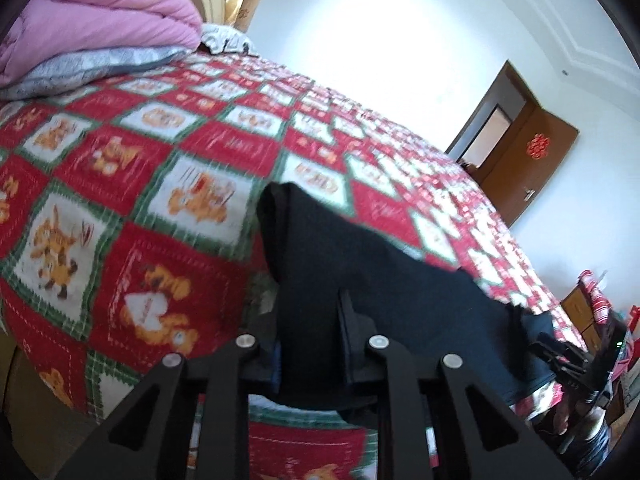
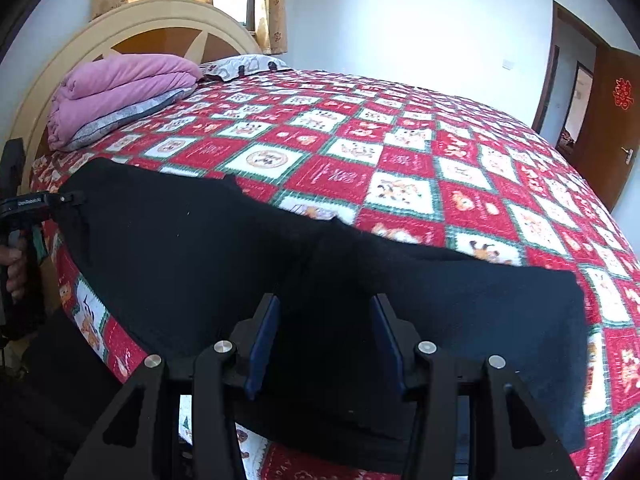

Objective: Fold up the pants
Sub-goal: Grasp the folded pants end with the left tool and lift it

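The black pants (image 2: 280, 264) lie stretched along the near edge of the bed, on the red checked quilt (image 2: 400, 152), with the folded pink blanket (image 2: 120, 84) well beyond them up by the headboard. The left gripper (image 1: 316, 344) is clamped on the cloth at the end of the pants nearer that blanket, and the fabric drapes away from its pads in a raised ridge. The right gripper (image 2: 324, 340) sits over the middle of the pants, jaws parted and straddling the fabric; whether its pads actually press it, I can't tell. That's the worry: if the left end travels while the right has no real bite, the whole garment may drag across the quilt and bunch rather than crease cleanly, or a thin pinch could slip free.
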Tool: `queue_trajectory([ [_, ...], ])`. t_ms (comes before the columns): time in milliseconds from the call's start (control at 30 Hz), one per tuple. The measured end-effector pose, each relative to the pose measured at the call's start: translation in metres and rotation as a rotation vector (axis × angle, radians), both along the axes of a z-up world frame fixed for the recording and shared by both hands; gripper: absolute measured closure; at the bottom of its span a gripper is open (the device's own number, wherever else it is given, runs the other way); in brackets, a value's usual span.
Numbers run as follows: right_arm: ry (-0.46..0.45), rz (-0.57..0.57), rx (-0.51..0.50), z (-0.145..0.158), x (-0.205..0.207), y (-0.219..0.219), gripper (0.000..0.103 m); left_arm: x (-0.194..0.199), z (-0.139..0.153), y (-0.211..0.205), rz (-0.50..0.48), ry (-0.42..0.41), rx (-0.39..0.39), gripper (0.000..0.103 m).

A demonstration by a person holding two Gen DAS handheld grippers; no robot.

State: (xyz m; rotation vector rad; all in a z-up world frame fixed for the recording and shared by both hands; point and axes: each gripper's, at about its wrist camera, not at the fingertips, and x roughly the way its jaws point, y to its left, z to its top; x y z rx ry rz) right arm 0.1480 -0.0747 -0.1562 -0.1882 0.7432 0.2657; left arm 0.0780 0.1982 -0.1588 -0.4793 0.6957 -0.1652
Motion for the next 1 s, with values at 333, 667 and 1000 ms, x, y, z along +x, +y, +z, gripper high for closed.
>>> queue_trajectory([
  [333,0.078,-0.151,0.033,0.031,0.0,-0.064,0.054,-0.002,0.045,-0.02,-0.08,-0.112,-0.026,0.081],
  [667,0.069,-0.304,0.103,0.032,-0.014,-0.141,0.054,-0.003,0.079,-0.062,-0.168,-0.187,-0.025,0.081],
  [1000,0.018,-0.404,0.145,0.045,-0.026,-0.181,0.054,0.015,0.116,-0.141,-0.351,-0.252,-0.016,0.081],
])
